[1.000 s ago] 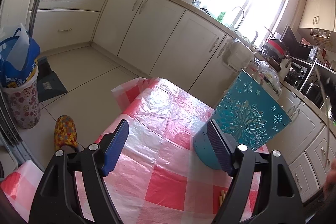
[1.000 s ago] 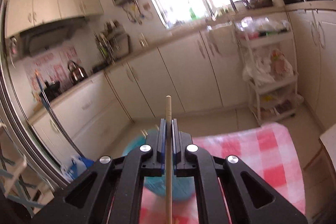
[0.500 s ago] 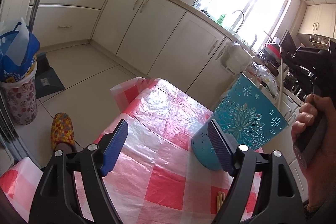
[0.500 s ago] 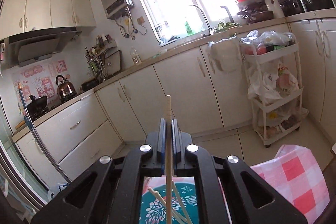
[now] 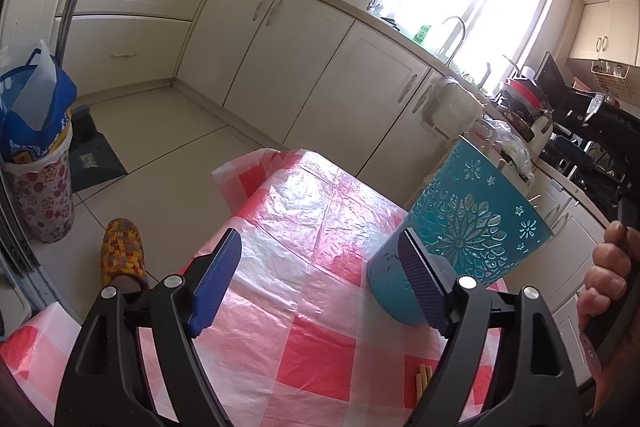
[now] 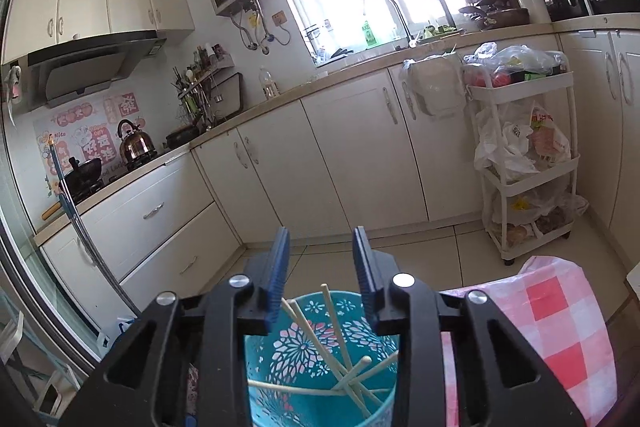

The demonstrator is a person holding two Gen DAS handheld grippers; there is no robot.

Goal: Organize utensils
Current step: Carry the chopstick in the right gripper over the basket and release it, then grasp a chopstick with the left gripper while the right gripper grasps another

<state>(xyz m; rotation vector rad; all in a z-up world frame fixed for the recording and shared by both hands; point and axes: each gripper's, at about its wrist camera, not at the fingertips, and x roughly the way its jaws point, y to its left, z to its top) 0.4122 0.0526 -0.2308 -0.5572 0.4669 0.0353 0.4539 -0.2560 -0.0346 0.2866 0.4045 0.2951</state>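
Right gripper [image 6: 320, 267] opening above teal holder [image 6: 320, 379], nothing between jaws; chopsticks [image 6: 340, 347] inside. Left gripper [image 5: 320, 275] spread wide, empty, over checked tablecloth [image 5: 312, 211] beside holder.

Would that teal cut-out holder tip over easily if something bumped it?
Probably. The teal holder looks tall, narrow at the base and thin-walled with cut-outs, so likely light. It stands on a glossy plastic tablecloth, so it may slide. Chopsticks add little weight.

Holder [image 5: 472, 227] on table [image 5: 312, 211], right of centre; chopsticks [image 6: 340, 339] inside it; two more chopsticks [image 5: 424, 383] on table, nearer camera.
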